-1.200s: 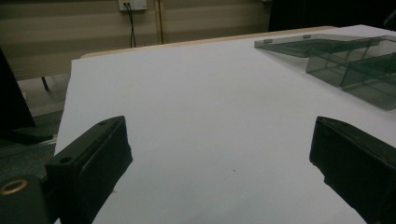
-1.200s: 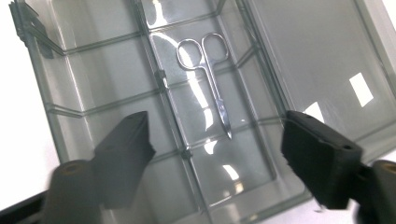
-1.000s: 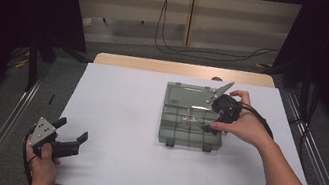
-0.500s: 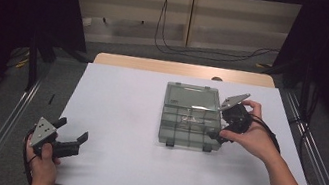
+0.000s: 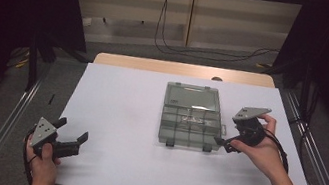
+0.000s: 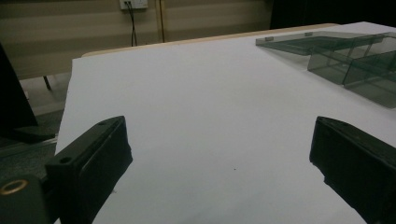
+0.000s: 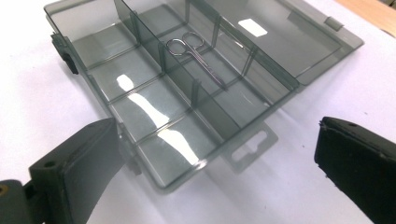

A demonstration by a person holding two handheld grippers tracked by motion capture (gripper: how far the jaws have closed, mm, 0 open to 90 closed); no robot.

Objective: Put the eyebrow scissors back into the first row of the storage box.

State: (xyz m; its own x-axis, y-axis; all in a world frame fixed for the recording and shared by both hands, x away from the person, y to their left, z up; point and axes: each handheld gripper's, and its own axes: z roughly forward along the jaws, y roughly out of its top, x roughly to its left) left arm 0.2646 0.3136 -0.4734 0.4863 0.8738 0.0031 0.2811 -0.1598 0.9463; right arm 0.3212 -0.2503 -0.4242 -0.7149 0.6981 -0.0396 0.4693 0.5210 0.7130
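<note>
My left gripper (image 5: 72, 142) sits at the near left edge of the table (image 5: 123, 116), jaws spread wide, holding nothing. My right gripper (image 5: 225, 144) hangs just beside the box (image 5: 189, 119) at its right, jaws likewise released and empty. Farther in, the scissors (image 7: 196, 55) lie flat in a middle compartment of the open box.

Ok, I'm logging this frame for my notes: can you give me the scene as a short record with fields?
surface: white table
box: clear grey organizer box, lid open and lying flat
contents: small scissors in a middle compartment; other compartments look empty
right gripper: open, at the box's right edge, holding nothing
left gripper: open, over bare table at the near left, far from the box
</note>
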